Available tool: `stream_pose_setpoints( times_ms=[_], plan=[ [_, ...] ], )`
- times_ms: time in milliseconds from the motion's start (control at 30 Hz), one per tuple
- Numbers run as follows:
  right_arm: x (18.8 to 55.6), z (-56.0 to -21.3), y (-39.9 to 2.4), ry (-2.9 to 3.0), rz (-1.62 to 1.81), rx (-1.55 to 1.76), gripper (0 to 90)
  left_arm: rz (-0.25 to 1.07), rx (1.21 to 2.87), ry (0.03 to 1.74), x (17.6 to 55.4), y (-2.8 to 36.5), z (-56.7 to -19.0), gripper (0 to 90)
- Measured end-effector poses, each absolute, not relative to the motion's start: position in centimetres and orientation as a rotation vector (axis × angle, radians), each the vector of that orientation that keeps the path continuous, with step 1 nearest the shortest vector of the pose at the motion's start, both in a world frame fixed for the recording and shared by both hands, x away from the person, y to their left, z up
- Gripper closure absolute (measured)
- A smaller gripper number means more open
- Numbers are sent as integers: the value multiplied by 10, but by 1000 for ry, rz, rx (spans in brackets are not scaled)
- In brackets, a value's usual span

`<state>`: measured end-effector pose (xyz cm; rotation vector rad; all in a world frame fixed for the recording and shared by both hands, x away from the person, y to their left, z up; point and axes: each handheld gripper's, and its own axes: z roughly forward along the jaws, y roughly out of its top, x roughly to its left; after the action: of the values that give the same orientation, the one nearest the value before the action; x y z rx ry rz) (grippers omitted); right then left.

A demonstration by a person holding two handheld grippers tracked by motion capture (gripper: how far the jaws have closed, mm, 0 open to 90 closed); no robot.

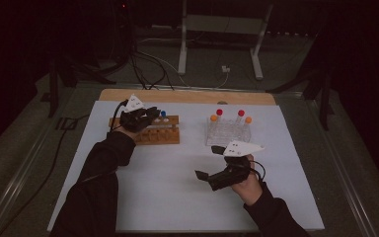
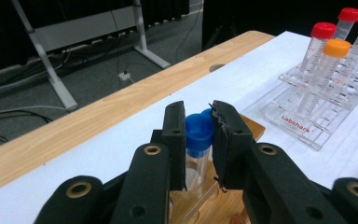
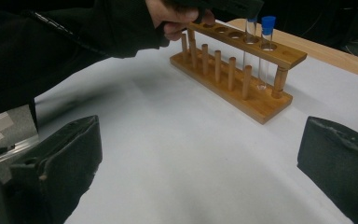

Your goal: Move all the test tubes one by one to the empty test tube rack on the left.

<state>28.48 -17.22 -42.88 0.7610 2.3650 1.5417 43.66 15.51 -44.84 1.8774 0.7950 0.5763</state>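
Note:
My left gripper is shut on a clear tube with a blue cap, over the wooden rack. In the right gripper view that held tube passes down through a hole in the wooden rack, beside a second blue-capped tube. From above, the left gripper is at the rack's back rail, next to the second blue cap. My right gripper hovers open over the white mat, nothing between its jaws.
A clear plastic rack right of the wooden one holds several tubes with red and orange caps. The white mat lies on a wooden table whose far edge shows. Cables and a metal stand are on the floor beyond.

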Motion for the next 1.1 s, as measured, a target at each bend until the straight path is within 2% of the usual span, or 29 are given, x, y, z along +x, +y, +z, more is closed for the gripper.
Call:
stream_pose_setpoints(
  times_ms=[467,500,667,767,800,833,1000,1100],
  plan=[
    [286,-429,-174,2368,1556,768,0,541,1895,803,439,156,-455,762],
    [286,-428,-174,2368,1554,766,0,540,1895,805,438,156,-455,737],
    [286,-426,-176,2360,1567,761,0,516,1853,806,430,160,-446,444],
    [286,-424,-178,2348,1567,763,0,506,1845,794,423,163,-438,334],
    [287,-421,-182,2336,1563,766,0,509,1848,795,420,164,-436,241],
    [287,-421,-182,2336,1563,766,0,490,1845,789,417,165,-434,241],
    [293,-406,-203,2241,1560,809,0,420,1860,723,394,168,-427,65],
    [297,-401,-212,2210,1558,838,0,360,1866,679,379,170,-427,27]
  ],
)
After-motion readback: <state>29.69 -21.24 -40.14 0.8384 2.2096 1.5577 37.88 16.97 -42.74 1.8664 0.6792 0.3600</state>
